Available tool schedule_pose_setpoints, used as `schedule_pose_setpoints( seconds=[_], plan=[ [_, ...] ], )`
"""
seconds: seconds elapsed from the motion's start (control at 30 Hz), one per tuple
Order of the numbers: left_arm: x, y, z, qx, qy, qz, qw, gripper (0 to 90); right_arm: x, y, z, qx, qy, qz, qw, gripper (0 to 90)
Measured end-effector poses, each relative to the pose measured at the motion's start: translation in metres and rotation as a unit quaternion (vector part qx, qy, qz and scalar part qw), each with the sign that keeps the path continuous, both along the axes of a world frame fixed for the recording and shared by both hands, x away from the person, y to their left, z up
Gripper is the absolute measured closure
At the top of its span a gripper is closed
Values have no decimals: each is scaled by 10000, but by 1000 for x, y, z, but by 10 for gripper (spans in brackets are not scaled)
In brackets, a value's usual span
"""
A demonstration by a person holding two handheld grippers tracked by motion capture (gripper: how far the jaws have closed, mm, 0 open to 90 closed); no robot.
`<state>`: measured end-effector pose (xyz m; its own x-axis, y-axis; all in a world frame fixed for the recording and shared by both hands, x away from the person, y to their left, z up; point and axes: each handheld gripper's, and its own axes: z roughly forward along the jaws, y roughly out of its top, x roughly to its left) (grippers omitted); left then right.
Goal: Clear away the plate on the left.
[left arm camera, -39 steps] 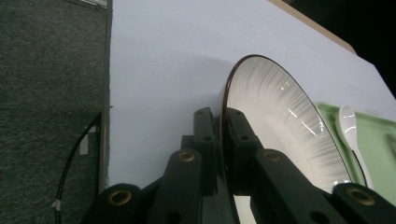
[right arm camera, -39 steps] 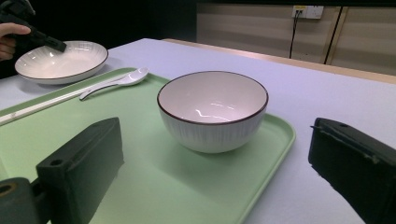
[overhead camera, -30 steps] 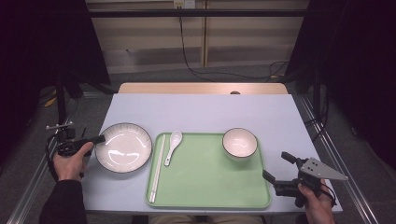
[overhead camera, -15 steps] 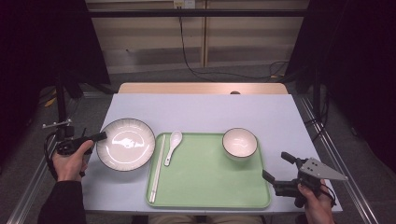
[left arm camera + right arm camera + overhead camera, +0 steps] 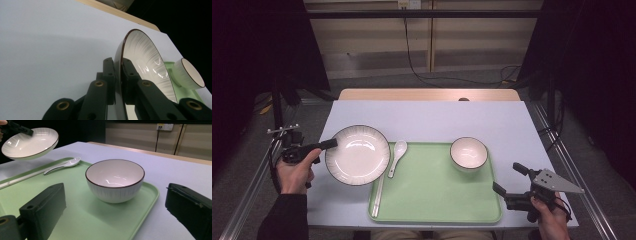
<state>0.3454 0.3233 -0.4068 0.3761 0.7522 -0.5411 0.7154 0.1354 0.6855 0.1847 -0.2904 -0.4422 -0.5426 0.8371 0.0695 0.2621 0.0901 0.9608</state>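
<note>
The counter (image 5: pixel 432 117) is pale and carries a green tray (image 5: pixel 437 200) at about six o'clock. The plate (image 5: pixel 357 154), white with a dark rim, is at nine o'clock from the tray's middle; in the right gripper view it hangs in the air, clear of the counter, over the tray's left edge. The left tool (image 5: pixel 328 145) is clamped tight on the plate's rim at the plate's nine o'clock, one jaw on each face. A bowl (image 5: pixel 469 153) stands upright on the tray at two o'clock. The right tool (image 5: pixel 507 180), off the tray at four o'clock, has its jaws wide apart with nothing between them. Chopsticks (image 5: pixel 379 190) lie along the tray's left side, a spoon (image 5: pixel 397 156) just beside them
</note>
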Motion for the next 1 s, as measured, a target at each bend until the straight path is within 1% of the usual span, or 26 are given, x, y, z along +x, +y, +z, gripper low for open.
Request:
schedule_pose_setpoints(
  seconds=[0.07, 0.1, 0.17, 0.23, 0.27, 0.4, 0.47, 0.5, 0.57, 0.63, 0.67, 0.7, 0.8, 0.9, 0.93, 1.0],
  plan=[
    [0, -3, 1, 115, -18, -53, 9999, 839, 0, 0, 1, 37, -17, 23, 10000, 28],
    [0, -5, 1, 126, -3, -69, 9999, 838, 0, 0, 1, 52, -26, 20, 10000, 28],
    [0, -10, 0, 99, -3, -113, 9999, 839, 0, 0, 0, 26, -16, 43, 10000, 28],
    [0, -14, 1, 121, -12, -155, 9998, 839, 0, 0, 1, 29, -23, 31, 10000, 28],
    [0, -16, 1, 81, -8, -151, 9999, 837, 1, 1, 0, 35, -18, 41, 10000, 28],
    [1, -28, 4, 132, 11, -335, 9994, 838, 1, 1, 1, 56, 2, 12, 10000, 28],
    [1, -34, 5, 144, -12, -396, 9991, 837, 1, 1, 1, 58, -12, 26, 10000, 28],
    [1, -37, 5, 105, 34, -373, 9992, 837, 1, 1, 1, 58, -12, 26, 10000, 28],
    [2, -43, 6, 92, -23, -458, 9989, 837, 1, 1, 1, 62, -7, 44, 10000, 28],
    [1, -48, 6, 146, -19, -476, 9988, 838, 1, 1, 1, 46, -16, 45, 10000, 28],
    [1, -51, 7, 214, -13, -565, 9982, 836, 1, 1, 1, 35, -22, 47, 10000, 28],
    [1, -54, 7, 220, 7, -576, 9981, 836, 1, 1, 1, 32, -4, 62, 10000, 28],
    [2, -63, 5, 195, 62, -755, 9969, 836, 1, 1, 1, 23, -2, 79, 10000, 28],
    [4, -73, 4, 154, 77, -863, 9961, 836, 1, 1, 1, 30, -10, 71, 10000, 28],
    [4, -76, 4, 182, 51, -944, 9954, 836, 1, 1, 1, 28, -7, 75, 10000, 28],
    [6, -84, 3, 180, 87, -1014, 9946, 836, 1, 1, 1, 24, 3, 73, 10000, 28]
  ],
)
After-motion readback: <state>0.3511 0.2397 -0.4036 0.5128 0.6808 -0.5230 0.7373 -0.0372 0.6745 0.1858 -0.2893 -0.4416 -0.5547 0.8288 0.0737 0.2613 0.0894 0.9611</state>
